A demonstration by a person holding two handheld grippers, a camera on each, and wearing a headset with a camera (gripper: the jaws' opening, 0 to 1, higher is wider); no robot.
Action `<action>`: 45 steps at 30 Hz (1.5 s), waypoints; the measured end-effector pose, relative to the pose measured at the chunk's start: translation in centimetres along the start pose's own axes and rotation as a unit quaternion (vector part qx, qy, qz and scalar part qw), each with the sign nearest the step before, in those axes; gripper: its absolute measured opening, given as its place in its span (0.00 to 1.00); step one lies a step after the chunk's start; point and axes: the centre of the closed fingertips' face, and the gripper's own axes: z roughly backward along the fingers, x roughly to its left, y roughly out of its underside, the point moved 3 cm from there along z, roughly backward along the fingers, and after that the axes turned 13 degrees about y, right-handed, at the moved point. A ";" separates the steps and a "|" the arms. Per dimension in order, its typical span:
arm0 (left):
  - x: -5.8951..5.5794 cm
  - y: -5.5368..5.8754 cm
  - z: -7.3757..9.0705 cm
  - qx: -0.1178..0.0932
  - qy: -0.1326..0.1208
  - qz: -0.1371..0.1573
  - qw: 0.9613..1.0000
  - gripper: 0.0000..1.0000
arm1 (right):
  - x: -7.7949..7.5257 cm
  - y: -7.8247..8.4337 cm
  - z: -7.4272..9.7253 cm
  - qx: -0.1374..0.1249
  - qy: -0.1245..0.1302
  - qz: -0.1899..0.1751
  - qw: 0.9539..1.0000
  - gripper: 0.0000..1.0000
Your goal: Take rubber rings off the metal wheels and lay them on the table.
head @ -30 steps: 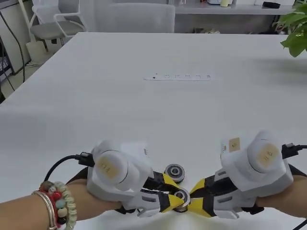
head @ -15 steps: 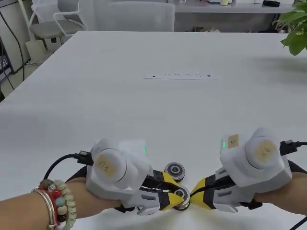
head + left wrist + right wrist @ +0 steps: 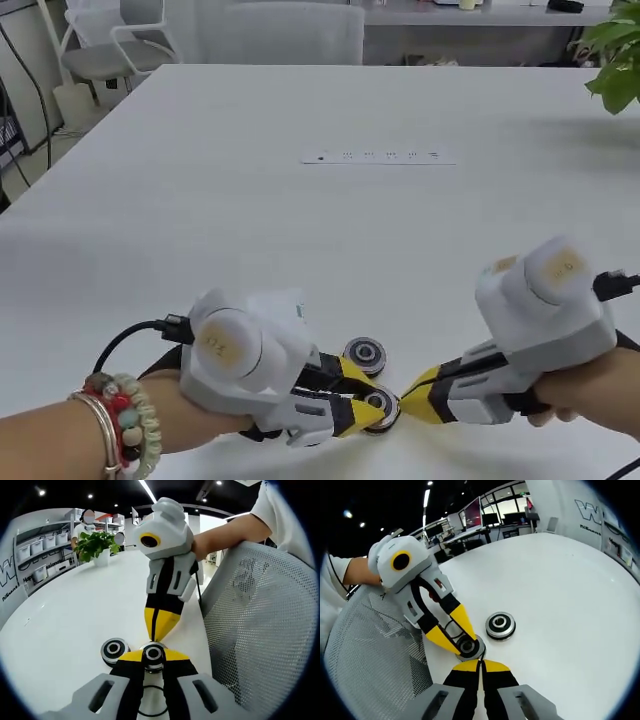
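A small metal wheel (image 3: 380, 405) with a dark rim sits at the table's near edge. My left gripper (image 3: 372, 398) is shut on it, a yellow fingertip (image 3: 442, 639) on either side. From the right, my right gripper (image 3: 404, 393) points its shut tips (image 3: 481, 663) at the wheel's (image 3: 469, 647) rim; whether they pinch the rubber there is hidden. A thin black loop (image 3: 150, 711) shows under the left jaws, behind the wheel (image 3: 153, 656). A second wheel (image 3: 364, 354) with its black ring on lies flat just beyond.
The white table (image 3: 300, 230) stretches away, with a white power strip (image 3: 378, 157) lying mid-table. A green plant (image 3: 612, 60) stands at the far right and chairs (image 3: 110, 50) beyond the far edge. A grey mesh chair back (image 3: 255, 630) is close behind the grippers.
My right gripper's body has lifted and tilted up while its tips stay at the wheel. The left gripper and both wheels have kept their places.
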 end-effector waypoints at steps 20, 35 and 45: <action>0.0 0.0 0.0 -0.001 0.003 -0.005 1.000 0.08 | 0.8 -0.9 0.2 -0.011 -0.011 -0.025 1.000 0.00; 0.1 0.0 0.0 0.001 0.003 -0.005 1.000 0.08 | 1.0 -1.2 0.4 -0.018 -0.019 -0.031 0.999 0.00; 0.0 0.0 0.0 0.001 0.003 -0.005 1.000 0.08 | 1.2 -1.3 0.4 -0.022 -0.025 -0.035 0.999 0.00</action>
